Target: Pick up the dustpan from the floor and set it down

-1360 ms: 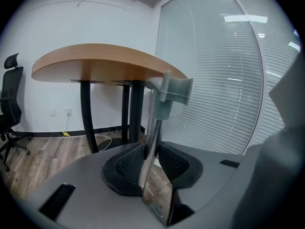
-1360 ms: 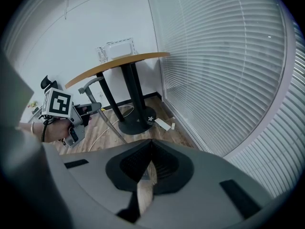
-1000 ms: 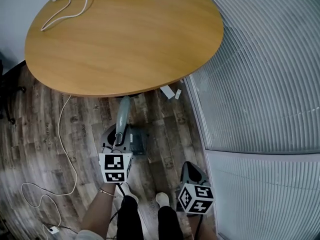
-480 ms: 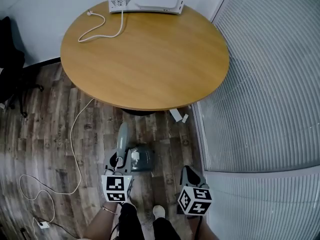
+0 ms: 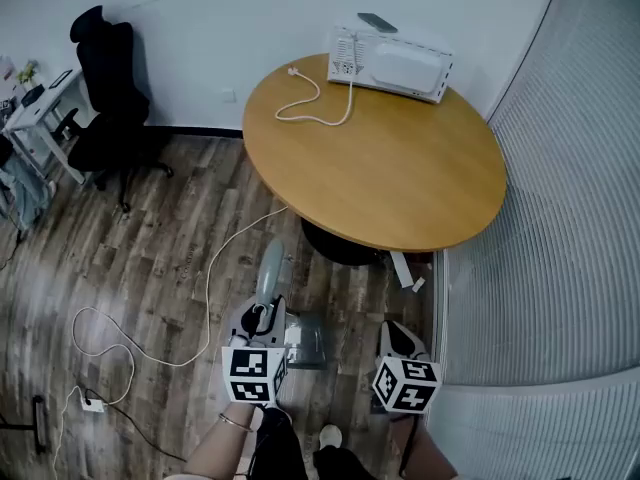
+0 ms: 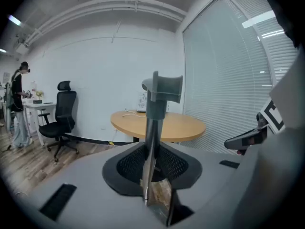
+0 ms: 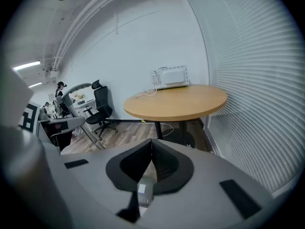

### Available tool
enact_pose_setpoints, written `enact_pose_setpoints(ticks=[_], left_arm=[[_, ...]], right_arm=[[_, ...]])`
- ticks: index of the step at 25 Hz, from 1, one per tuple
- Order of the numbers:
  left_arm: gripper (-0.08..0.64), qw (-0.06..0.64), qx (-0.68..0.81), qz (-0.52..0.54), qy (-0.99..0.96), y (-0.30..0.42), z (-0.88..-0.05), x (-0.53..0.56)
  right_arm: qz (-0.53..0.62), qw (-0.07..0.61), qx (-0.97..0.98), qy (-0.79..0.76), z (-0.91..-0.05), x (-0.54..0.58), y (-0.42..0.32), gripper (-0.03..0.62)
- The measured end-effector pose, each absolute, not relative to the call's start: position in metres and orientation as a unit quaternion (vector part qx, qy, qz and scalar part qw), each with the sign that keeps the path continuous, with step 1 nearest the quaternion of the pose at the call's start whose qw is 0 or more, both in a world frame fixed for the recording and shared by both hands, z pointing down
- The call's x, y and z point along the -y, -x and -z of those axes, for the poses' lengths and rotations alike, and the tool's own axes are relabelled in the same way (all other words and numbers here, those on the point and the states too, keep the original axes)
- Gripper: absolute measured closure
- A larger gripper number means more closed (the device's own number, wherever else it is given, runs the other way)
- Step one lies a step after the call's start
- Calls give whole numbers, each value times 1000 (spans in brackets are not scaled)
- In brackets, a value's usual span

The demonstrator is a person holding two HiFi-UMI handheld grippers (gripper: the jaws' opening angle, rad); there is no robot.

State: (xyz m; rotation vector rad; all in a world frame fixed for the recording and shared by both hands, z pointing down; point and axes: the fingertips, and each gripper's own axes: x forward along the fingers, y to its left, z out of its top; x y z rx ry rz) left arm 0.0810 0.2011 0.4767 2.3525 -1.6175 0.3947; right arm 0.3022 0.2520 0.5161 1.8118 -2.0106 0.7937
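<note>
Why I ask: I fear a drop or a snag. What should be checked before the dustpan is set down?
1. Left gripper clamped on the dustpan handle: ok, the jaws press on it from both sides.
2. Handle upright in the grip: ok.
3. Right gripper out of the way: ok, shut, empty and apart from the dustpan.
4. Pan clear of the floor: cannot tell from above.
5. Bare room on the table: ok, only a white appliance at its far edge.
6. White cable on the floor: not ok, it runs close beside the dustpan.
</note>
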Motion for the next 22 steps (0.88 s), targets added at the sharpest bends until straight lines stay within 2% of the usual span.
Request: enact_pose_setpoints(ticks=[5, 11, 16, 22], left_arm=[[463, 128, 592, -140, -784, -25, -434, -222], [463, 138, 634, -150, -746, 55, -426, -233], [463, 137, 661, -135, -725, 125, -407, -226], [463, 120, 656, -134, -733, 185, -387, -219]], right_arm=[[-254, 153, 744, -599, -476, -224, -250, 560], [-221, 152, 792, -548, -435, -187, -159, 560], [-197, 172, 817, -515, -420, -164, -85, 560], [-187, 153, 842, -482, -403, -139, 9, 560]])
